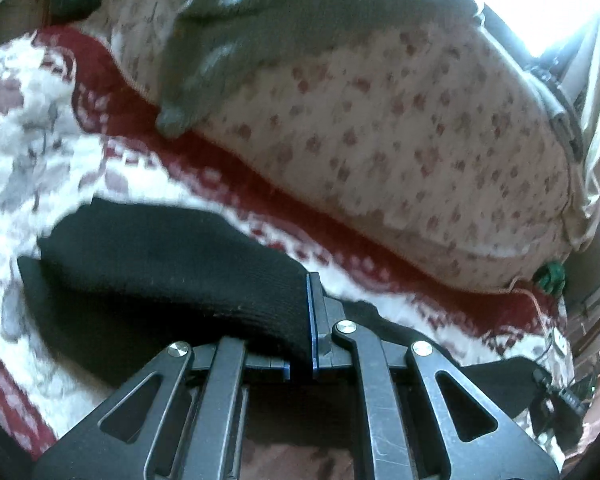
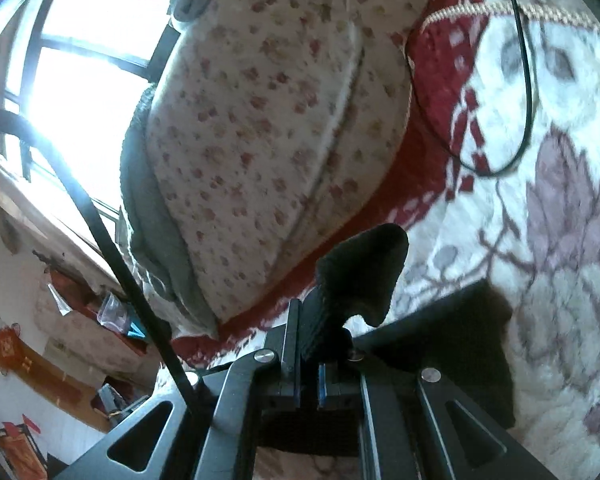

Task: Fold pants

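Over a white plush blanket with a dark red border and grey-mauve flower pattern [image 1: 40, 152], both grippers carry an edge of the black ribbed knit pants [image 1: 172, 272]. From the left wrist view, the left gripper [image 1: 300, 344] has its jaws nearly together on a thick fold of the cloth, which bulges out to the left of the blue-edged pads while the rest trails down onto the blanket. From the right wrist view, the right gripper [image 2: 309, 356] is likewise closed down on a bunched tongue of the same black pants [image 2: 360, 276], which sticks up past the fingers; more black cloth hangs below and to the right. Holding two separate points probably keeps the edge spread between the hands so it can be laid over evenly. Beyond lies a cream quilt with small pink flowers [image 1: 380, 128], with a grey knit garment [image 1: 300, 12] on it, well apart from the pants. A thin black cable [image 2: 528, 80] loops across the blanket.
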